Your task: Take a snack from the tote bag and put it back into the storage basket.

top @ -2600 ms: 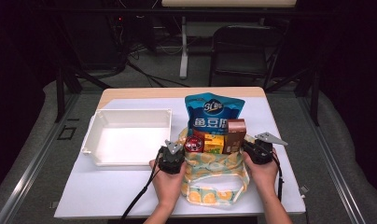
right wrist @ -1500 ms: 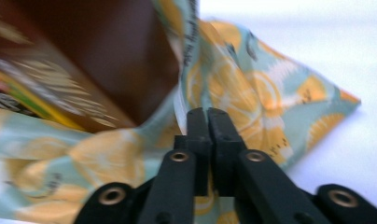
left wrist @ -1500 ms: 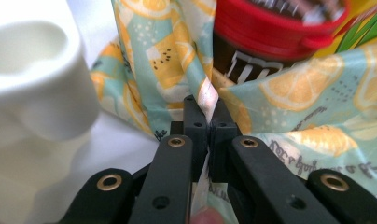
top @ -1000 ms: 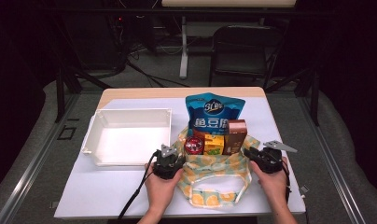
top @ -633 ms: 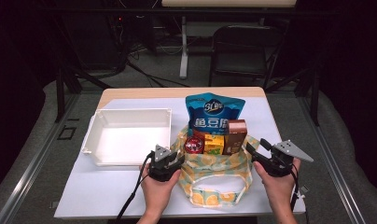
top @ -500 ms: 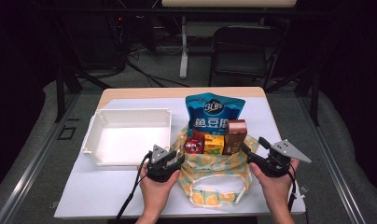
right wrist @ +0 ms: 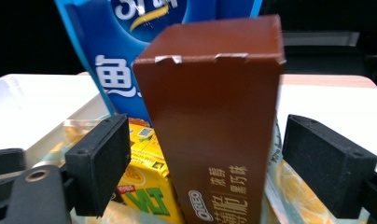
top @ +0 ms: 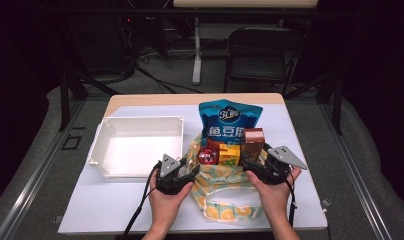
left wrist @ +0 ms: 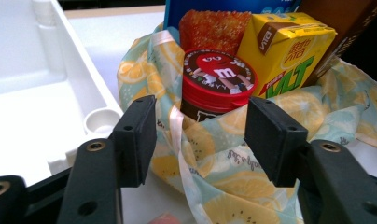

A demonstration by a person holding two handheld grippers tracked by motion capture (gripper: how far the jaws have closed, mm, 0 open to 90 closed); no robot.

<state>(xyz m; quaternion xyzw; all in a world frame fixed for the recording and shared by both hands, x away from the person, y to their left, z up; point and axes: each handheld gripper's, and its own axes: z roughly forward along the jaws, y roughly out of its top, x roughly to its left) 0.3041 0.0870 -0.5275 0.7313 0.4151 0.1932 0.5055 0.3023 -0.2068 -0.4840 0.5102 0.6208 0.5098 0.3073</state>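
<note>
The bag (top: 225,192), a lemon-print cloth tote, sits at the lower middle of the high view on the worktop (top: 115,210), its mouth spread and its handle lying toward the person. It is full: a blue pouch (top: 229,122) stands at the back, and a red tin (top: 208,155), a yellow carton (top: 229,154) and a brown box (top: 253,142) stand in a row in front of it. The white tray (top: 140,150) to the left of the bag is bare inside, so by my reading nothing has been moved there yet, and the emptying of the bag, if that is the work, is all ahead.

The left gripper (top: 186,172) rests at the bag's left rim. Its jaws have just been opening; in the left gripper view the fingers (left wrist: 135,135) stand apart with bag cloth and the red tin (left wrist: 217,81) beyond them, gripping nothing.

The right gripper (top: 250,165) is at the bag's right rim. Its jaws have also just been opening. In the right gripper view the fingers (right wrist: 100,158) stand wide on either side of the brown box (right wrist: 219,140), clear of its faces.
</note>
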